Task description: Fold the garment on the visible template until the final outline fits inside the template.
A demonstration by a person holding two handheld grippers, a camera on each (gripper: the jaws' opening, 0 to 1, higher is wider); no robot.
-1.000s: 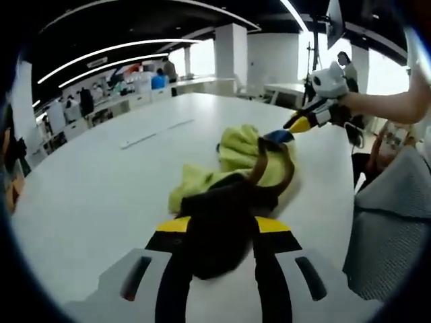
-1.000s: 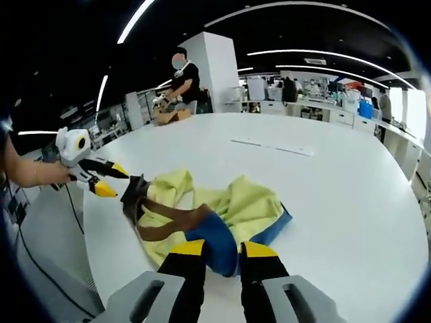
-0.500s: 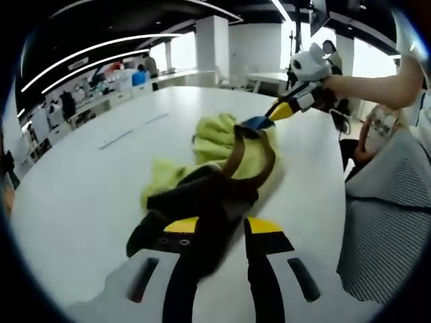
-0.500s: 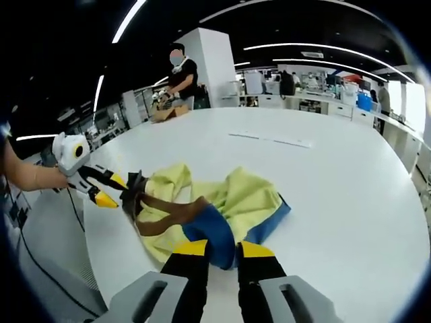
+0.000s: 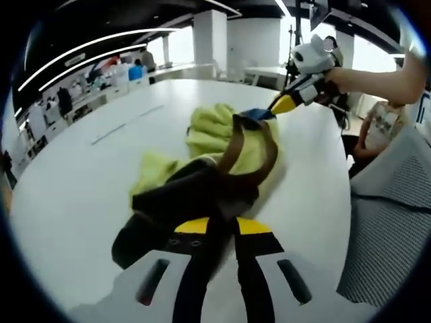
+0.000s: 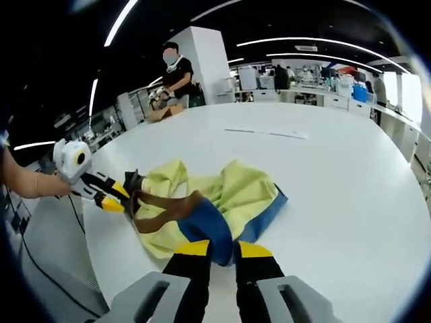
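Long ceiling light strips [image 6: 128, 23] are glowing overhead and lighting the white table [image 6: 337, 175] evenly, with only soft shadows. Windows [image 5: 377, 57] are blowing out to white. Fisheye bending is curving the edges, and the left gripper view is looking slightly smeared.

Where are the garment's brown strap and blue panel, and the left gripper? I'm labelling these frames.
brown strap [image 5: 232, 145], left gripper view, on its left side.
blue panel [image 6: 209, 232], right gripper view, mid-panel above the jaws.
left gripper [image 6: 116, 198], right gripper view, between its yellow tips.
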